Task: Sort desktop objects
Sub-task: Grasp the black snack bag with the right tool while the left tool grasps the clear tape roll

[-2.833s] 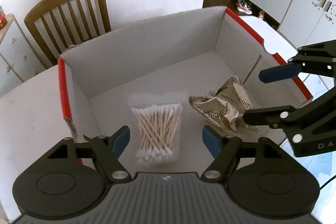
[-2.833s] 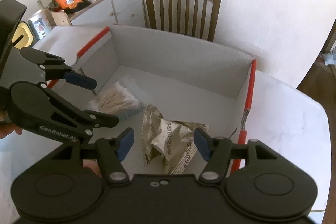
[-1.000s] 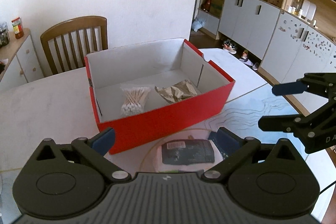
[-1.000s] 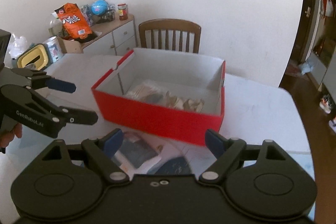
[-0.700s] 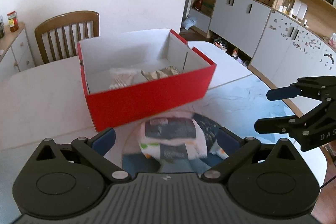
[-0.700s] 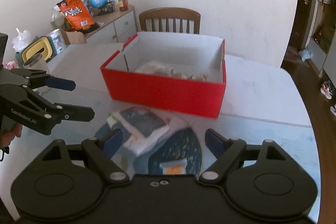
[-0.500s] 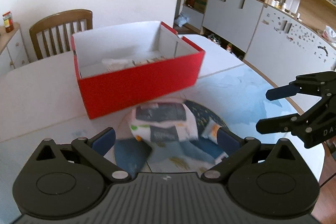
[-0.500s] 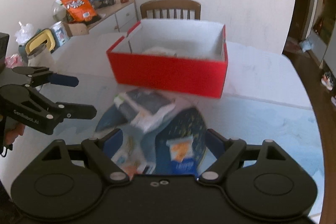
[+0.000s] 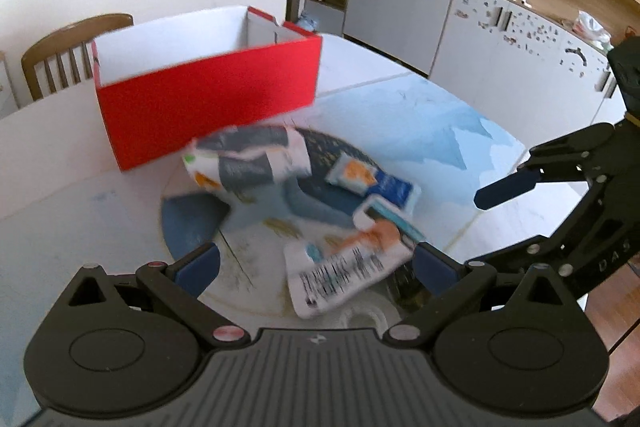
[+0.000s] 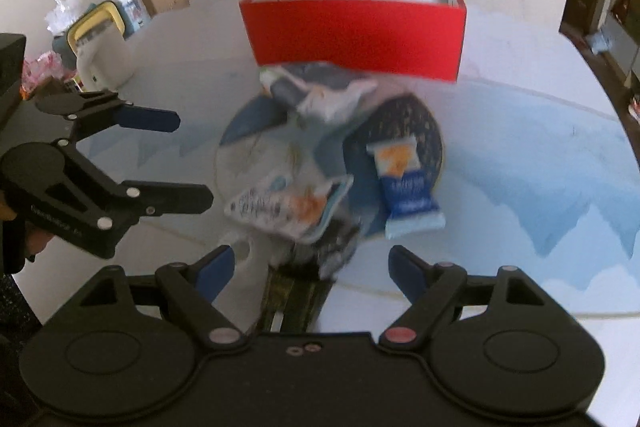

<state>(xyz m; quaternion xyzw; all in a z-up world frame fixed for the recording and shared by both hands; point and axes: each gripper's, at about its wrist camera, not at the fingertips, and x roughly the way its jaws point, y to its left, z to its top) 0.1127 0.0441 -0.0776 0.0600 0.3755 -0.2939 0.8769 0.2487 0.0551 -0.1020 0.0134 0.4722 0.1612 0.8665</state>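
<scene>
Here both claws (image 9: 316, 259) (image 10: 308, 265) apart, empty; packets (image 10: 404, 187) motion-blurred; red box (image 9: 208, 103) contents hidden.

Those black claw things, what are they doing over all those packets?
A person is holding two grippers and sorting things into the red box. Right now the left gripper and the right gripper both hang open and empty above the packets in front of the box. Nearest them lie a white packet with a barcode and a small blue and orange packet. Nothing has been grabbed yet. The picture is blurry.
</scene>
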